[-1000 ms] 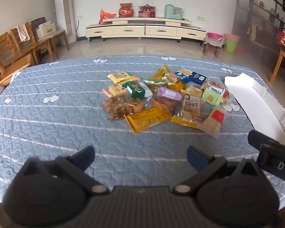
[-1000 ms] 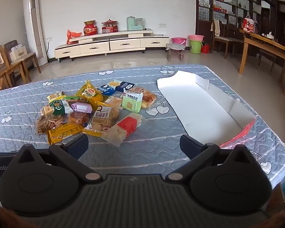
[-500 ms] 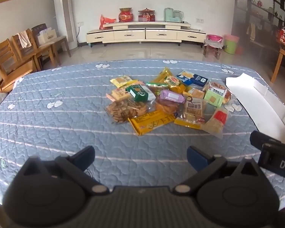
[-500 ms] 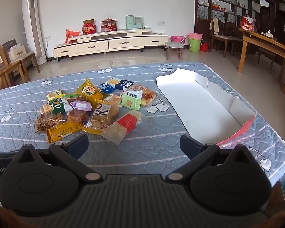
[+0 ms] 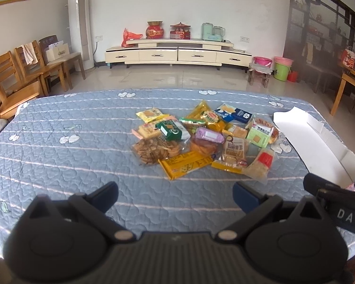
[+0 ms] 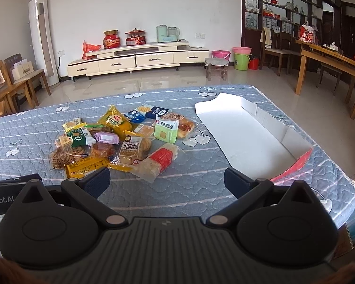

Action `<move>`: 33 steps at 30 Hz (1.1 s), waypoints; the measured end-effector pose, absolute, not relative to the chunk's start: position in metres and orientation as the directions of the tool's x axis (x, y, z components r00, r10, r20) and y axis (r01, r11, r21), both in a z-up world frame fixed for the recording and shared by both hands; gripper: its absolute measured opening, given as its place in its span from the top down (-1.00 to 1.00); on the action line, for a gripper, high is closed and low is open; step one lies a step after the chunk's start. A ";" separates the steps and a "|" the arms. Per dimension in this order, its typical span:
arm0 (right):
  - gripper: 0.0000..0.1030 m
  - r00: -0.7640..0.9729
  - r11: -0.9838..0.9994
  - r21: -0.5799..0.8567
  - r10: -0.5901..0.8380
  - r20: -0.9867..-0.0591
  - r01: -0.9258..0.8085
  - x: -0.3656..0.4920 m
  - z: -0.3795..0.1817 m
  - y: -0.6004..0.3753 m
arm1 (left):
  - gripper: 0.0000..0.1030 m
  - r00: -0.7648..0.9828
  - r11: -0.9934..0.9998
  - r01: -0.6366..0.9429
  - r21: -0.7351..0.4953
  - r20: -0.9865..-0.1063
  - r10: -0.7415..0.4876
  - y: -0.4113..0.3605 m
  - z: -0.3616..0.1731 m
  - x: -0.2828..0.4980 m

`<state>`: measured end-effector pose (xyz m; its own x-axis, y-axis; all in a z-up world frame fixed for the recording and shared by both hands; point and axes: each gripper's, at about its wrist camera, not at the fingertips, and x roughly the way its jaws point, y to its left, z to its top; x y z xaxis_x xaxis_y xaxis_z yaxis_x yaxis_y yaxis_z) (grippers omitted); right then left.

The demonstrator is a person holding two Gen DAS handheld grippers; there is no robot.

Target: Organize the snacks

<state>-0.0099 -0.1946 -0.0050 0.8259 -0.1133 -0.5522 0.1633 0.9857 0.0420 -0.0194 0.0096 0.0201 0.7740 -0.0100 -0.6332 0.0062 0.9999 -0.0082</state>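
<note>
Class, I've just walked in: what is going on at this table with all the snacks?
A person holds a hand-held gripper in each hand, the left and the right, both open and empty above a blue quilted table. A pile of snack packets lies untouched mid-table. An empty white cardboard box sits to their right. Sorting hasn't begun.

The table (image 5: 59,161) is covered in matt blue quilted cloth, soft and puckered along its stitched lines. On it the snack packets (image 5: 201,142) are glossy plastic film, some clear and crinkled, and the white tray (image 6: 246,139) at the right edge looks like smooth matt cardboard. Both the left claw (image 5: 175,195) and the right claw (image 6: 166,181) are matt black plastic with ribbed housings and small metal pivot pins.
</note>
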 end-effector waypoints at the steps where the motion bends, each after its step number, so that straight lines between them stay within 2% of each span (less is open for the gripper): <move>1: -1.00 0.826 0.986 0.042 -0.114 -0.552 0.164 -0.010 -0.006 -0.195 | -0.98 0.774 1.000 0.000 -0.006 -0.633 -0.004 0.010 0.021 -0.020; 33: -1.00 0.825 0.987 0.038 -0.107 -0.555 0.153 -0.008 -0.003 -0.194 | -0.98 0.781 1.000 -0.006 0.012 -0.625 0.012 0.011 0.025 -0.012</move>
<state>-0.0082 -0.1941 -0.0027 0.8251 -0.1066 -0.5548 0.1531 0.9875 0.0380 -0.0118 0.0107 0.0251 0.7808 0.0125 -0.6247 -0.0062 0.9999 0.0123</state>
